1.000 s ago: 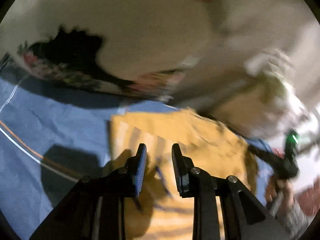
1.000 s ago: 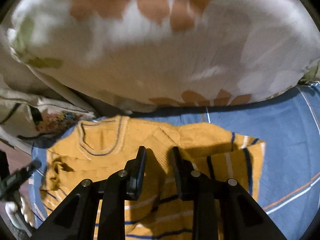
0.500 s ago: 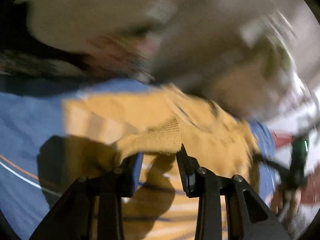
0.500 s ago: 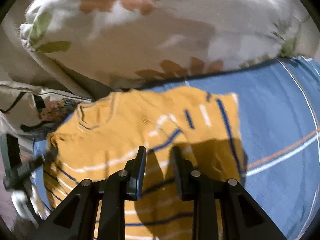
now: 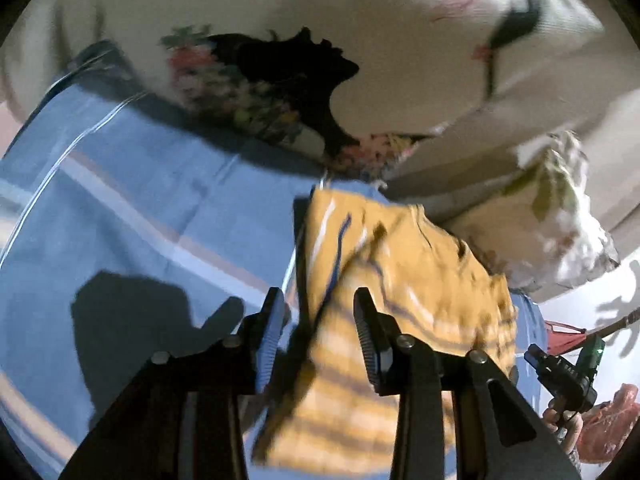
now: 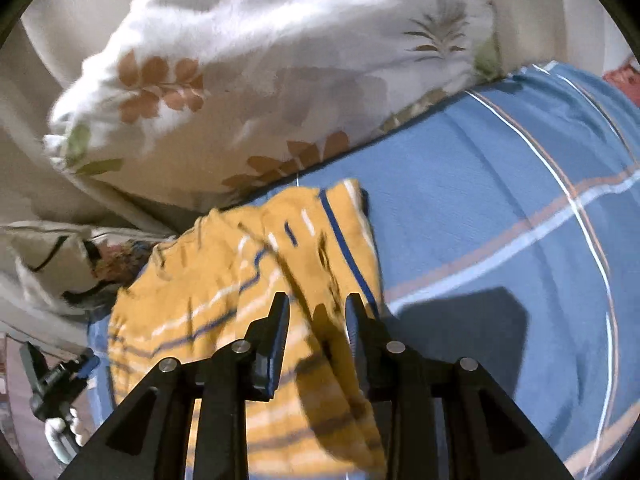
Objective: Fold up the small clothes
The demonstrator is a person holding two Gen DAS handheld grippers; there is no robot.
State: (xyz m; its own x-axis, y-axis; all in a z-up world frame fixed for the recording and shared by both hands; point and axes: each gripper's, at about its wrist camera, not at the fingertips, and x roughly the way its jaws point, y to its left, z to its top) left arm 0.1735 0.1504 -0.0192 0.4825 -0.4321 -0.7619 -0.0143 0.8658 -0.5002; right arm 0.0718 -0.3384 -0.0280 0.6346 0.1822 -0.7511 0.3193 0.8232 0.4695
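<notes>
1. The yellow striped sweater (image 6: 224,312) lies rumpled on the blue bedsheet (image 6: 500,208), just below the leaf-print pillow (image 6: 248,80); its long axis runs from the pillow side down toward both tongs.
2. In the left wrist view the sweater (image 5: 400,280) sits ahead and to the right of the left gripper (image 5: 318,320), its near left edge passing between the fingers.
3. The left gripper is spread apart, clamping nothing that I can make out.
4. The right gripper (image 6: 316,320) hovers over the sweater's right edge, jaws parted with a fabric ridge between them; whether it touches is unclear.
5. Judging by this, either hand is equally near.
</notes>
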